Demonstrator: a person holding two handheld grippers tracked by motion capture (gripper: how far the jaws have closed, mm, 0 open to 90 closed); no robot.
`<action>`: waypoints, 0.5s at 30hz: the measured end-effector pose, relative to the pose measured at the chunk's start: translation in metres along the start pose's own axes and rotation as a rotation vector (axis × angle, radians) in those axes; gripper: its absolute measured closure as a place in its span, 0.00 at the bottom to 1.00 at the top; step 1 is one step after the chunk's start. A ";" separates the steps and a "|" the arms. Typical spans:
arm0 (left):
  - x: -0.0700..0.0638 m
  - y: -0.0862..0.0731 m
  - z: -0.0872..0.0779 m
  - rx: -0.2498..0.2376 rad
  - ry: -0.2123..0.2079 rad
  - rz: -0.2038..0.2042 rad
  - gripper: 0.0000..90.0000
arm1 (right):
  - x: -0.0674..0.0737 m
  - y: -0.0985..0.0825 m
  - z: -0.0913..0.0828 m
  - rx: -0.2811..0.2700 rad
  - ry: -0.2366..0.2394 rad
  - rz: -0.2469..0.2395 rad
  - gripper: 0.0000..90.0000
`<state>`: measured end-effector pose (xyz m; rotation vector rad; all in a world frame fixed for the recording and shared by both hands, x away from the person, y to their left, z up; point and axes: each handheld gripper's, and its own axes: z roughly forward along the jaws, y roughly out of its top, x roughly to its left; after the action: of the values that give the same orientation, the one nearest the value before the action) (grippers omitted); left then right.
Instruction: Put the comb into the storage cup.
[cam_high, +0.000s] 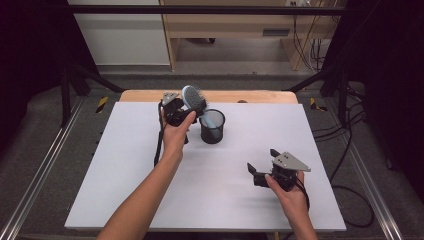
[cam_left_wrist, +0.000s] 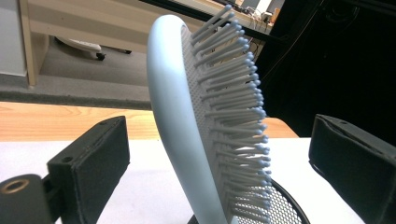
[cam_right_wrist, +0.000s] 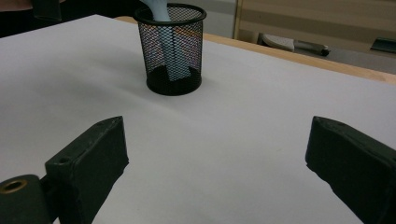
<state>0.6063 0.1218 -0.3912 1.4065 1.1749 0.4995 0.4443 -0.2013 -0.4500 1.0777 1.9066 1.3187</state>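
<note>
Brush (cam_left_wrist: 187, 116): handle down in mesh cup (cam_right_wrist: 171, 46), long axis near upright, head up, tilted, bristles toward my left gripper's (cam_left_wrist: 219, 154) right jaw. My left jaws released, flanking head, not touching. My right gripper (cam_right_wrist: 217, 158) spread, empty, over table (cam_right_wrist: 261, 116).

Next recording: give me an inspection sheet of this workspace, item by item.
Surface: white sheet on a wooden table.
Job's things: light blue hairbrush, handle down in a black mesh cup.
Clutter: nothing seen.
Grippers: left hand-held gripper open, brush head between its jaws, pads apart from it; right hand-held gripper open, empty.
Cables: one trailing from each gripper; more on the floor at right.
Surroundings: metal frame rails, wooden desk behind.
</note>
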 end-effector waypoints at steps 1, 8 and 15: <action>-0.001 0.000 -0.001 -0.003 0.009 0.007 0.06 | 0.000 0.000 0.000 0.000 0.000 -0.001 0.06; -0.003 -0.003 -0.002 -0.008 0.015 0.029 0.05 | -0.001 -0.001 -0.001 0.001 -0.006 0.000 0.06; -0.004 -0.001 -0.004 -0.007 0.008 0.037 0.05 | -0.001 -0.001 0.000 0.004 0.008 0.010 0.07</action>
<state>0.6005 0.1202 -0.3902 1.4229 1.1544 0.5351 0.4440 -0.2022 -0.4513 1.0867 1.9126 1.3278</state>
